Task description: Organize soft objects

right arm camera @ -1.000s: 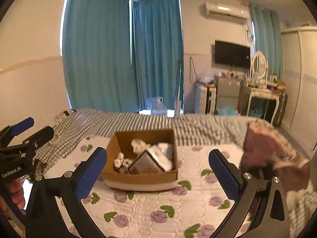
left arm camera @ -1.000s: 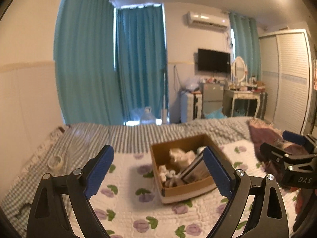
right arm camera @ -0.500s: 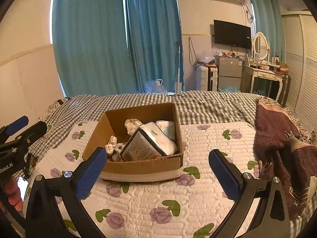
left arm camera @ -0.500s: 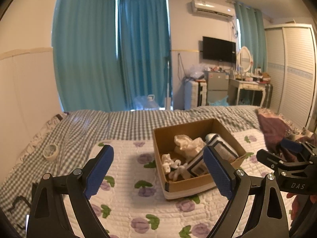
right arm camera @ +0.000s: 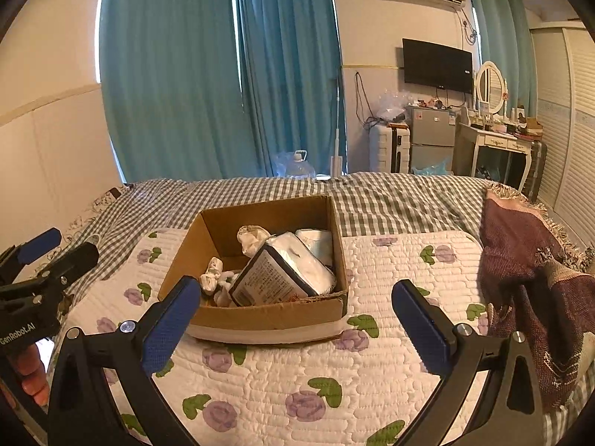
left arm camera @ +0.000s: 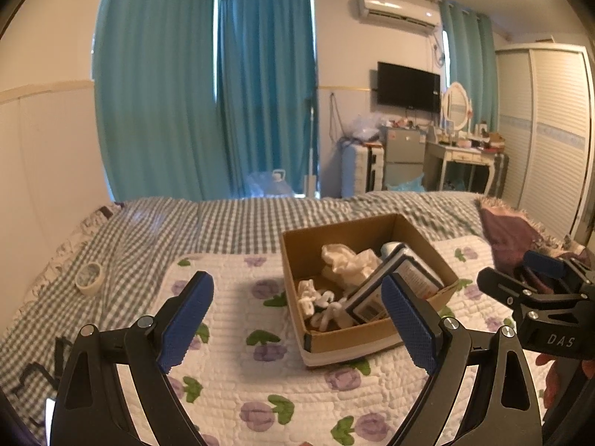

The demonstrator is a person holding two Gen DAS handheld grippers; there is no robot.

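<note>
A brown cardboard box [right arm camera: 260,316] sits on a floral quilt [right arm camera: 372,364] on the bed. It holds a dark-edged packet of white tissues [right arm camera: 282,275], a crumpled cream cloth [right arm camera: 253,236] and small white soft items [right arm camera: 212,278]. The box also shows in the left wrist view [left arm camera: 349,338]. A maroon fringed blanket [right arm camera: 528,260] lies crumpled at the right. My right gripper [right arm camera: 297,319] is open and empty, just in front of the box. My left gripper [left arm camera: 297,319] is open and empty, to the box's left front.
A roll of tape [left arm camera: 88,278] lies on the grey checked sheet [left arm camera: 148,230] at the left. Teal curtains [right arm camera: 223,74], a water jug [right arm camera: 297,163], a small fridge [right arm camera: 431,137], a dressing table [right arm camera: 498,141] and a wardrobe [left arm camera: 550,130] stand beyond the bed.
Both grippers have come nearer to the box and lower over the quilt. The box now looks larger in both views. Both grippers stay open.
</note>
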